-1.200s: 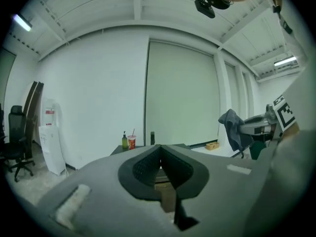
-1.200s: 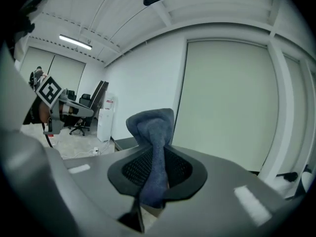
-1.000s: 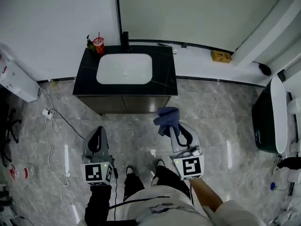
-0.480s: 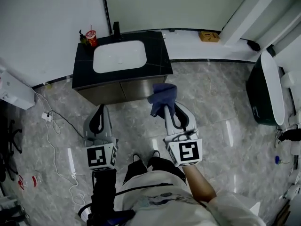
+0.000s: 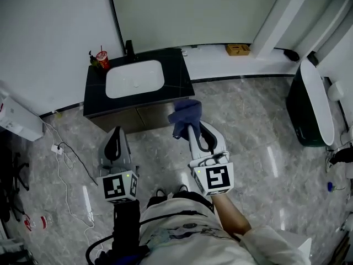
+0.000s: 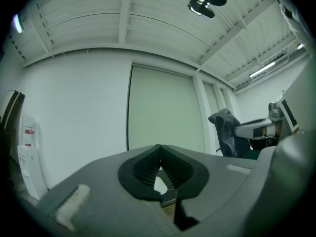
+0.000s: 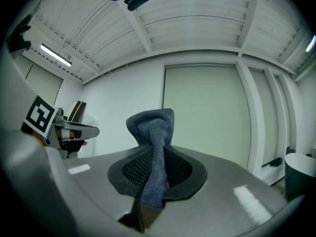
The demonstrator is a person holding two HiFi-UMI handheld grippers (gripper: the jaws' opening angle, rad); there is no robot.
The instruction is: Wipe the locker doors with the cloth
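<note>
The bench (image 5: 177,77) with its sink stands straight ahead of my left tongs (image 5: 115,134) and right tongs (image 5: 188,128) and blocks the low way to the wall. The cloth (image 5: 186,114) gripped in the right ones juts toward it. A cup (image 5: 102,58) and a tap (image 5: 129,47) stand along its back edge. Above it the way is free up to the pale door (image 5: 187,12). On the right the floor (image 5: 248,126) lies open as far as the dark bin (image 5: 309,109). A cable (image 5: 66,162) trails at the left. The gap between my tongs is open.
</note>
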